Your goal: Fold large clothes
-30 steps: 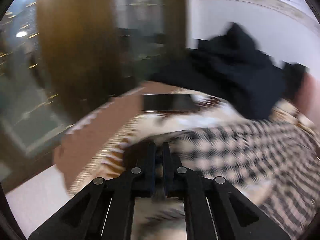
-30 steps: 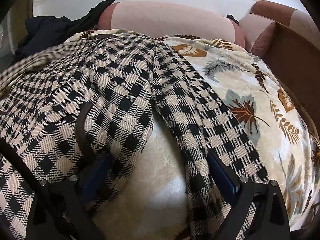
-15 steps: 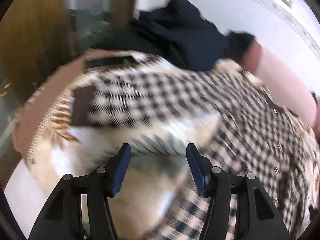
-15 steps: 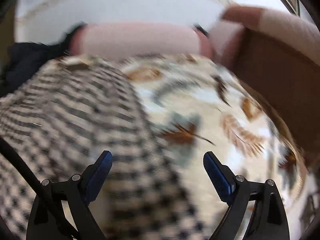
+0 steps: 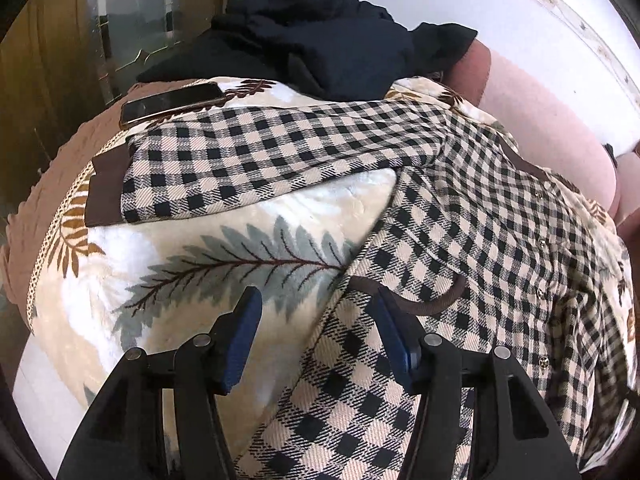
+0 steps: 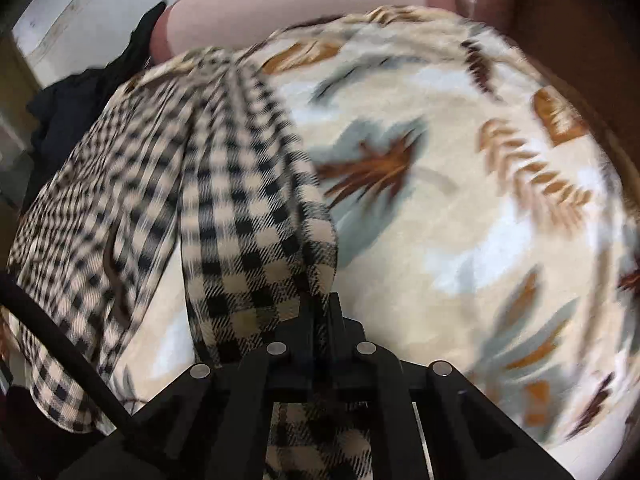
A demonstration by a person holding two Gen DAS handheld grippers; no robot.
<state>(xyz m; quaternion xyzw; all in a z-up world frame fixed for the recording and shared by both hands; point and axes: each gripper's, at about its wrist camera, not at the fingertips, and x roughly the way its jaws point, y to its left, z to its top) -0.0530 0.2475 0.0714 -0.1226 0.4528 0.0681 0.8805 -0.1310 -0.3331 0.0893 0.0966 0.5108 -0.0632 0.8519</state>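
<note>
Two black hand-held grippers

The left gripper (image 5: pixel 316 332) has blue pads (image 5: pixel 244 332) and silver screws (image 5: pixel 201 339); the right gripper (image 6: pixel 320 312), blurred, seems alike, beside a black cable (image 6: pixel 60 340).

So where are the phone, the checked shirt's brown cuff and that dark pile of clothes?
phone (image 5: pixel 172 103), left wrist view, middle of its dark screen.
brown cuff (image 5: pixel 105 191), left wrist view, centre of the brown band at the sleeve's end.
dark pile of clothes (image 5: pixel 320 36), left wrist view, middle of the heap.
</note>
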